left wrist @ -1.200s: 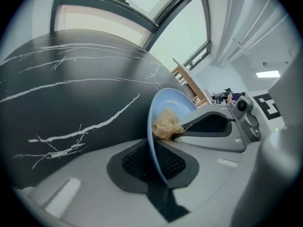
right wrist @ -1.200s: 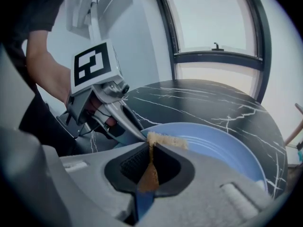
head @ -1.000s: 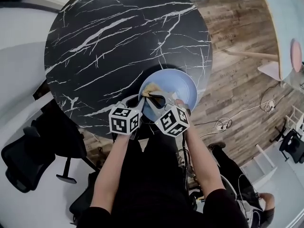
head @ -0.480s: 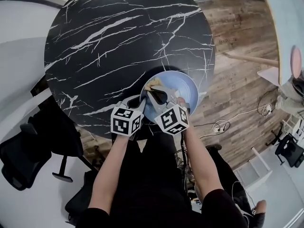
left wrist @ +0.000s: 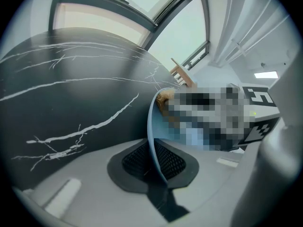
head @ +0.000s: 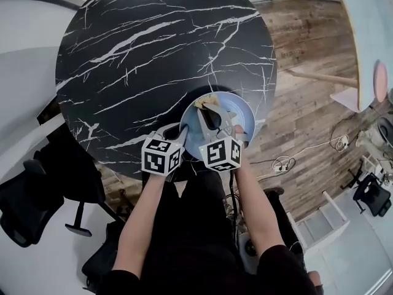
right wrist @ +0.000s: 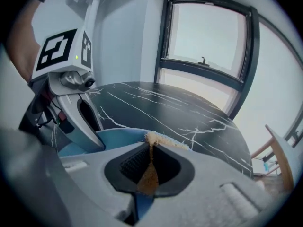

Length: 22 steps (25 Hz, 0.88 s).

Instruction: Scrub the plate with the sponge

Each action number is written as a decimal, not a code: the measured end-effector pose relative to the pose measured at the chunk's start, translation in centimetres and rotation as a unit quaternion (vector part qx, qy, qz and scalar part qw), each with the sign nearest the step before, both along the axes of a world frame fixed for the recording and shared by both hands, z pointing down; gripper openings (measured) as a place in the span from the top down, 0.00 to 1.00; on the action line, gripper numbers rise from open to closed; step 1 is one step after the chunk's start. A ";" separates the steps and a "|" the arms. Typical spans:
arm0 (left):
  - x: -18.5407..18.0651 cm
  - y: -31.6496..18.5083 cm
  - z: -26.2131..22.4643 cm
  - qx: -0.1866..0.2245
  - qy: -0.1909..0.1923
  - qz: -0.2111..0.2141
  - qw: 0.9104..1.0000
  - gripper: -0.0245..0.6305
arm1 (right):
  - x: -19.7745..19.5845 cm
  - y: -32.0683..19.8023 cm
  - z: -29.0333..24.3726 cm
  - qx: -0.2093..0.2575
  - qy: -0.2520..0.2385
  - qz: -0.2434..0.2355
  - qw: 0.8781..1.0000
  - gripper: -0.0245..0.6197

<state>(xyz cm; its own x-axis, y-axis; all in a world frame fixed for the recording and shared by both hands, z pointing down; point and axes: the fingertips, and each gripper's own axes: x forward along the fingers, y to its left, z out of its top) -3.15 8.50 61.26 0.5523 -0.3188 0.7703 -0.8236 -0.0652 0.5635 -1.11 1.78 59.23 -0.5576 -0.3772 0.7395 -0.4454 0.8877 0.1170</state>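
Observation:
A light blue plate (head: 241,117) lies near the front edge of the round black marble table (head: 141,48). My left gripper (head: 182,134) is shut on the plate's near-left rim; in the left gripper view the thin rim (left wrist: 152,126) runs edge-on between its dark pads. My right gripper (head: 210,113) reaches over the plate and is shut on a thin tan sponge (head: 204,101). The sponge (right wrist: 150,170) is pinched between the pads in the right gripper view, and its frayed edge lies on the plate (right wrist: 118,137). A mosaic patch hides part of the left gripper view.
The plate sits close to the table's near edge (head: 184,165). A black office chair (head: 31,195) stands at the lower left. Cables (head: 288,161) lie on the wooden floor at the right. A pale wooden piece of furniture (head: 368,35) is at the upper right.
My right gripper has carried the sponge across the plate toward its far rim and turned to point more straight ahead. The left gripper and the plate have stayed put.

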 end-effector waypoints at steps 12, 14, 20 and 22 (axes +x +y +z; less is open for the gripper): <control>0.0 0.0 0.0 0.000 -0.004 -0.004 1.000 0.91 | 4.6 -2.6 0.5 0.039 0.092 0.059 0.993 0.92; 0.0 0.0 0.0 -0.001 -0.004 -0.003 1.000 0.91 | 5.5 -2.8 0.7 0.044 0.117 0.061 0.990 0.92; -0.1 0.0 0.0 -0.002 -0.002 -0.007 1.000 0.91 | 8.2 -2.7 1.1 0.050 0.190 0.057 0.979 0.92; -0.1 0.0 0.0 -0.004 0.001 -0.015 1.000 0.91 | 9.1 -2.5 1.2 0.053 0.212 0.054 0.974 0.92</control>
<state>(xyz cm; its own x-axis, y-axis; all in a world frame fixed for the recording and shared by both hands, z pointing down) -3.24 8.48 61.23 0.5438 -0.3287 0.7721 -0.8243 -0.0365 0.5650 7.95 -0.73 60.44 -0.1628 -0.5024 0.8491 -0.4262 0.8120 0.3987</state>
